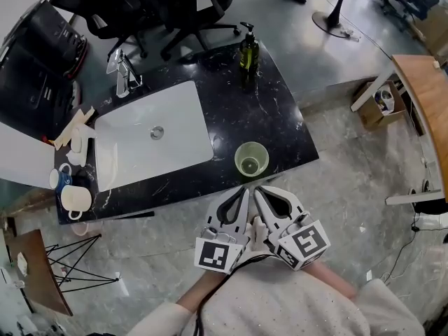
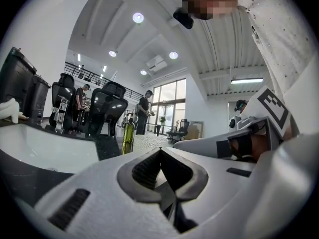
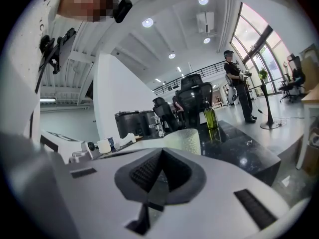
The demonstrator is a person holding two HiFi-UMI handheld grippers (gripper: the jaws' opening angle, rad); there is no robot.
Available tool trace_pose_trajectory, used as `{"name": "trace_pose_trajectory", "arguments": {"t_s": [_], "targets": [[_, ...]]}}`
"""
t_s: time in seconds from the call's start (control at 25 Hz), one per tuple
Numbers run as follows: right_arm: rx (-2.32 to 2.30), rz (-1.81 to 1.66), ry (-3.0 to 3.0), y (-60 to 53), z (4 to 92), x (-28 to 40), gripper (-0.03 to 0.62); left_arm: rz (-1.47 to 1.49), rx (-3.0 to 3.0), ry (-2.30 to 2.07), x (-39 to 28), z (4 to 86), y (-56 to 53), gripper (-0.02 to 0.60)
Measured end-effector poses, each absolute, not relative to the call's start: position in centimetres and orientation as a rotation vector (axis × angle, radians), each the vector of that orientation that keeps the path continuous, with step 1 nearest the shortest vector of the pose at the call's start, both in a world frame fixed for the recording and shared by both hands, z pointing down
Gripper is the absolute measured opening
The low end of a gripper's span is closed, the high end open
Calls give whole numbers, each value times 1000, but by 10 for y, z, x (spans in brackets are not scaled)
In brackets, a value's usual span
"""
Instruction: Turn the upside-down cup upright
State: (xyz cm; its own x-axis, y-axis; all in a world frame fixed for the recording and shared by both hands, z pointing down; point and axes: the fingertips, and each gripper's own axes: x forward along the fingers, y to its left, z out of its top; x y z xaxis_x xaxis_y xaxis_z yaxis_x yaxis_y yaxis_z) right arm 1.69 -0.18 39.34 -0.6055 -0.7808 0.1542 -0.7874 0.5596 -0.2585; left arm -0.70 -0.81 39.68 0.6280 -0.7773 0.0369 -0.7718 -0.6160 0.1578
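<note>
Left tongs (image 1: 243, 193): white, two-jawed, pressed together with nothing between them; lower centre of the head view, just off the near edge of the surface.
Right tongs (image 1: 260, 193): white, likewise pressed together and empty; just beside the left pair, tips side by side.
Translucent pale-green plastic cup (image 1: 251, 159): stood upright, mouth up, near the front edge of the black marbled surface (image 1: 280, 121); just above the tong tips, apart from them.
White rectangular sink basin (image 1: 178, 110): left of the cup.
Chrome tap (image 1: 123, 74): upper left, behind the basin.
Dark green pump bottle (image 1: 248, 47): upper centre, at the far edge.
White mug (image 1: 75, 199): far left end.
</note>
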Motion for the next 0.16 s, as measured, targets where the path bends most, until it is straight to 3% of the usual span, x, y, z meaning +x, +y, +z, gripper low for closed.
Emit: {"name": "trace_pose_trajectory", "arguments": {"t_s": [0.16], "targets": [[1396,463,-2741,-6,393,18,6,-26,2693,-1297,-9,400,-11,8]]}}
